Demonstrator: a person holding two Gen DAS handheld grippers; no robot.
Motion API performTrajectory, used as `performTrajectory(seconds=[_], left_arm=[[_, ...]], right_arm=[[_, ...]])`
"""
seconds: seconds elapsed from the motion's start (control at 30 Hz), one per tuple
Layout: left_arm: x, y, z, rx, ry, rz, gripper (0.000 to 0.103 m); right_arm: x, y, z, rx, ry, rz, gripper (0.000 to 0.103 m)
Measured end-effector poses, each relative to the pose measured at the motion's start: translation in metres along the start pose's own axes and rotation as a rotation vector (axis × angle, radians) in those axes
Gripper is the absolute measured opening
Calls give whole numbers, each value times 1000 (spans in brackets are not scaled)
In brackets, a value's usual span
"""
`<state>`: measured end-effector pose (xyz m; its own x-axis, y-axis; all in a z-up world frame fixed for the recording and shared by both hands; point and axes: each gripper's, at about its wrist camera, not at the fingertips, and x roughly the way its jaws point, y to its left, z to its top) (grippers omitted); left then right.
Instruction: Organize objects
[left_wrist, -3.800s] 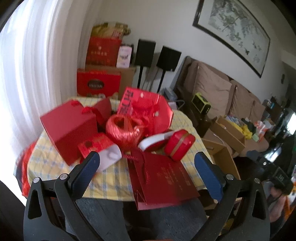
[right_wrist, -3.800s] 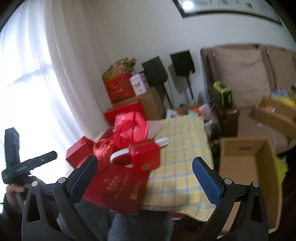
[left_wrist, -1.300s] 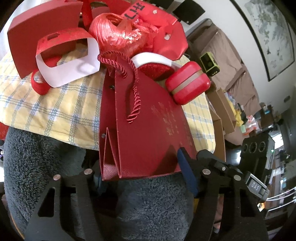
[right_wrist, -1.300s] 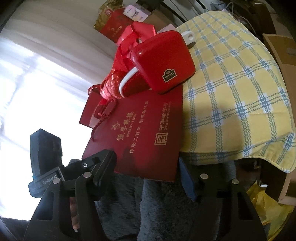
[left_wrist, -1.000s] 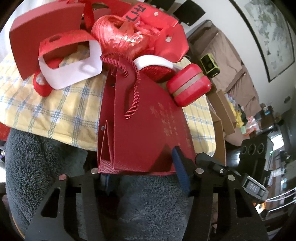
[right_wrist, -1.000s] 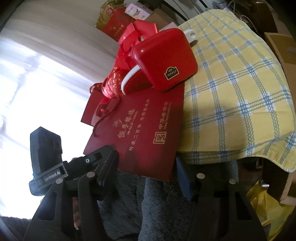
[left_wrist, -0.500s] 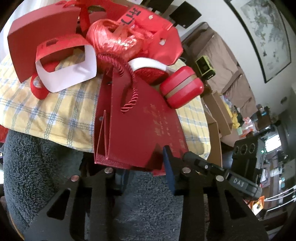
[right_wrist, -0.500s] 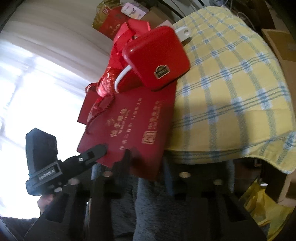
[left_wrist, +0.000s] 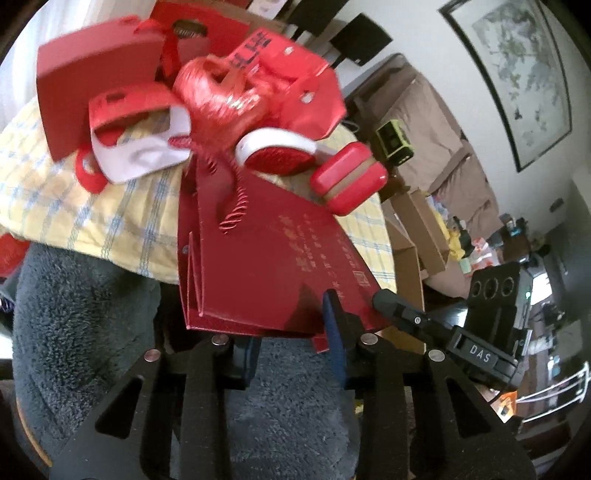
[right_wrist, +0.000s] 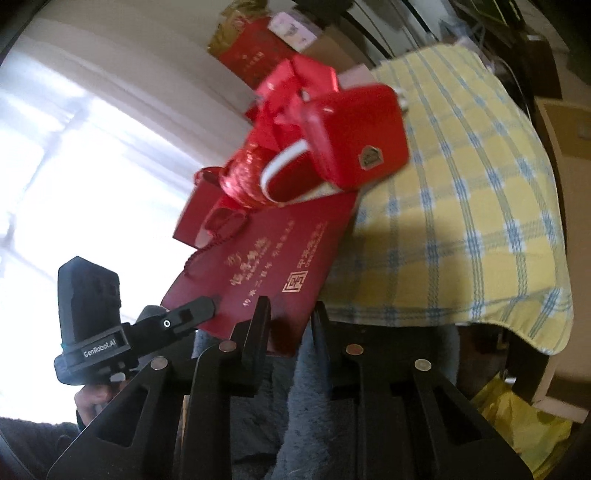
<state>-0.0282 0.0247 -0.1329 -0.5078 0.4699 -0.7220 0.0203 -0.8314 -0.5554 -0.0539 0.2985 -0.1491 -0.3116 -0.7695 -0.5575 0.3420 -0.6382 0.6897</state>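
Red bag (left_wrist: 258, 258), flat and overhanging the table (right_wrist: 461, 221) edge: near edge pinched by left gripper (left_wrist: 295, 347) and right gripper (right_wrist: 288, 325); red clutter unsorted, task barely begun.

A home living room: a brown sofa (left_wrist: 436, 122) under a framed ink painting (left_wrist: 517, 74), sheer curtains (right_wrist: 74, 147) at a bright window, and a desk in a yellow checked cloth (right_wrist: 480, 221) piled with red gift boxes (left_wrist: 92, 74).

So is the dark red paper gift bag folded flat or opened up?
Folded flat: the gift bag lies on the table edge, side gusset creased inward, both panels together.
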Motion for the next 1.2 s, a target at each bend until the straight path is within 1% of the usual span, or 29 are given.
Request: performTrajectory(seconds=[0.17, 0.27, 0.3, 0.37, 0.43, 0.5, 0.57, 0.6, 0.7, 0.73, 0.83, 0.93, 1.17, 1.2], left_arm=[[-4, -12, 1, 102, -54, 13, 29], [-2, -15, -3, 155, -69, 26, 29], [-2, -13, -4, 156, -67, 20, 30], [0, -10, -4, 149, -49, -21, 31], [3, -9, -2, 142, -24, -50, 34], [8, -4, -2, 118, 9, -72, 35], [11, -1, -3, 95, 33, -71, 41], [12, 1, -3, 79, 45, -72, 48], [15, 11, -1, 32, 60, -76, 53], [15, 15, 0, 22, 58, -74, 56], [17, 24, 3, -10, 47, -63, 61], [20, 33, 5, -25, 45, -39, 62], [23, 41, 9, -7, 39, -8, 61], [24, 41, 9, -6, 38, -2, 61]], right_arm=[[-10, -1, 4, -3, -28, 13, 22], [-12, -2, 2, -16, -32, -11, 22], [-13, -2, 3, -22, -34, -18, 22], [-12, -2, 2, -16, -35, -12, 22], [-8, -7, 3, 7, -30, 4, 22], [-5, -15, 2, 42, -15, 18, 22], [0, -22, 1, 67, 5, 10, 22], [2, -23, 1, 73, 10, 5, 22], [2, -28, 1, 88, 19, 5, 22], [2, -29, 1, 89, 19, 3, 22], [2, -32, 2, 92, 22, -11, 21], [4, -32, 2, 78, 28, -54, 14], [15, -38, -2, 92, 75, -26, 14], [17, -38, -3, 89, 85, -25, 18]])
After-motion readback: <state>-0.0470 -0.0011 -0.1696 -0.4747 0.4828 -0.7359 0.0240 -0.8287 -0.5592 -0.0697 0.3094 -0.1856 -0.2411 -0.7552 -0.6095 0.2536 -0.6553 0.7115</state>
